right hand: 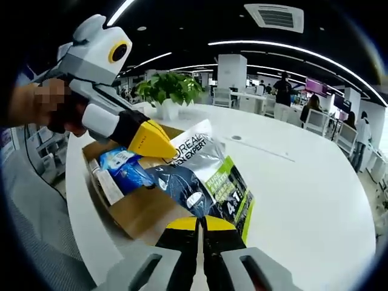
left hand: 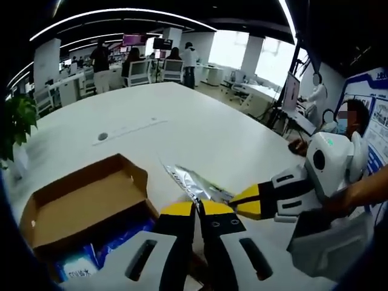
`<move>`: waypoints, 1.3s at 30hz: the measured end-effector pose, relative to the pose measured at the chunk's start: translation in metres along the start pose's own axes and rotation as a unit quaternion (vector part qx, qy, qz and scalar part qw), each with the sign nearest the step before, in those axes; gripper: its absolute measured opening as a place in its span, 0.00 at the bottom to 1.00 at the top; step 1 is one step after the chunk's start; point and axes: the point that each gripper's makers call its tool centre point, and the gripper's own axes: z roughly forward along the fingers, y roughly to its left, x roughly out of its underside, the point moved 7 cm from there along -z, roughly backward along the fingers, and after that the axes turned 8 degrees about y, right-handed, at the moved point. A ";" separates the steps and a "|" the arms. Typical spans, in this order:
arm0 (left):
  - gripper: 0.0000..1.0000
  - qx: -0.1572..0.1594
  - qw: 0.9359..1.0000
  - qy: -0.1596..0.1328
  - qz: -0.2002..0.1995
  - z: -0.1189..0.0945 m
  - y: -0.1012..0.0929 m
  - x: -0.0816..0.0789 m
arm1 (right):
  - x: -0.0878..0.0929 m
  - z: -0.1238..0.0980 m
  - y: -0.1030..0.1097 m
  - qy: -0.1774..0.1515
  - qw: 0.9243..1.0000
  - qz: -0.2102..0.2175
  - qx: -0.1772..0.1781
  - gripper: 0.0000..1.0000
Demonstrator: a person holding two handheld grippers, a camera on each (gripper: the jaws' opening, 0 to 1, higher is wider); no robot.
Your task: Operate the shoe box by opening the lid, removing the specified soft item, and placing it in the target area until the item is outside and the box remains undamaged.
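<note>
A silver soft pouch [right hand: 206, 163] printed "L'Oreal Men Expert" hangs between both grippers, just above the open cardboard shoe box [right hand: 139, 215]. My right gripper [right hand: 200, 225] is shut on the pouch's near edge. My left gripper [right hand: 159, 145] comes in from the left and pinches the pouch's far corner. In the left gripper view the pouch [left hand: 191, 179] runs into my shut left gripper [left hand: 199, 212], and the right gripper [left hand: 242, 203] holds it from the right. The box [left hand: 79, 194] lies open at lower left with blue packs [left hand: 121, 242] inside.
The box rests on a big white table [left hand: 182, 127] with broad bare surface beyond. A potted plant [right hand: 173, 88] stands at the table's end. A seated person [left hand: 351, 121] is at the right edge; chairs, desks and people fill the background.
</note>
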 end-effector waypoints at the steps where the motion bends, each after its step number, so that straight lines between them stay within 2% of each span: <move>1: 0.01 0.000 1.000 0.002 0.000 0.002 0.000 0.000 | 0.001 0.001 -0.001 0.001 1.000 0.001 0.000 0.00; 10: 0.02 -0.003 1.000 0.024 0.000 0.016 0.003 0.005 | 0.012 0.012 -0.011 0.008 1.000 0.026 -0.001 0.00; 23: 0.02 -0.007 0.999 0.049 0.004 0.035 0.008 0.009 | 0.023 0.025 -0.020 0.018 0.999 0.039 -0.006 0.00; 39: 0.04 -0.014 0.999 0.043 -0.005 0.031 0.018 0.004 | 0.026 0.031 -0.034 0.010 0.995 0.098 -0.011 0.00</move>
